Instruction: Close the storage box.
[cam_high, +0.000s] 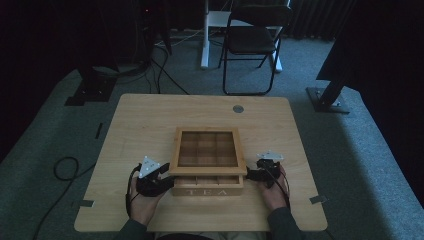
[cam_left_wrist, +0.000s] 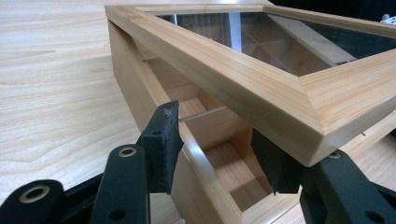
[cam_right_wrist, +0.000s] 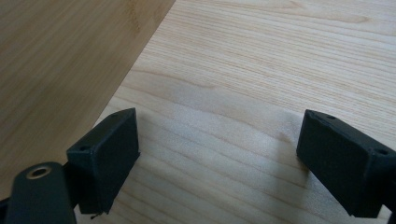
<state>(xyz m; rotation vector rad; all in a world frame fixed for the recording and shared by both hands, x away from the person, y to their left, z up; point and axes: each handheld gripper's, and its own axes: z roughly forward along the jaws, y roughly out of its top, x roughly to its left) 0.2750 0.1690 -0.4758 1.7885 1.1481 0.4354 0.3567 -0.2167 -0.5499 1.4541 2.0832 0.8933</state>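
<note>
A wooden tea box (cam_high: 207, 191) marked "TEA" stands near the table's front edge. Its glass-paned lid (cam_high: 207, 170) is tilted up at the front, and the compartments show beneath it. My left gripper (cam_high: 169, 177) is at the box's front left corner. In the left gripper view this gripper (cam_left_wrist: 217, 149) is open and straddles the box's side wall (cam_left_wrist: 130, 88): one pad (cam_left_wrist: 161, 144) is outside it, the other sits inside under the raised lid's corner (cam_left_wrist: 322, 121). My right gripper (cam_high: 251, 175) rests by the box's right side; its jaws (cam_right_wrist: 219, 158) stand wide open over bare table.
The light wooden table (cam_high: 140, 120) has a grey round cap (cam_high: 238, 108) near its far edge. Beyond it a black folding chair (cam_high: 252, 40) stands on the carpet. A cable (cam_high: 65, 167) loops on the floor at the left. Stand bases flank the table.
</note>
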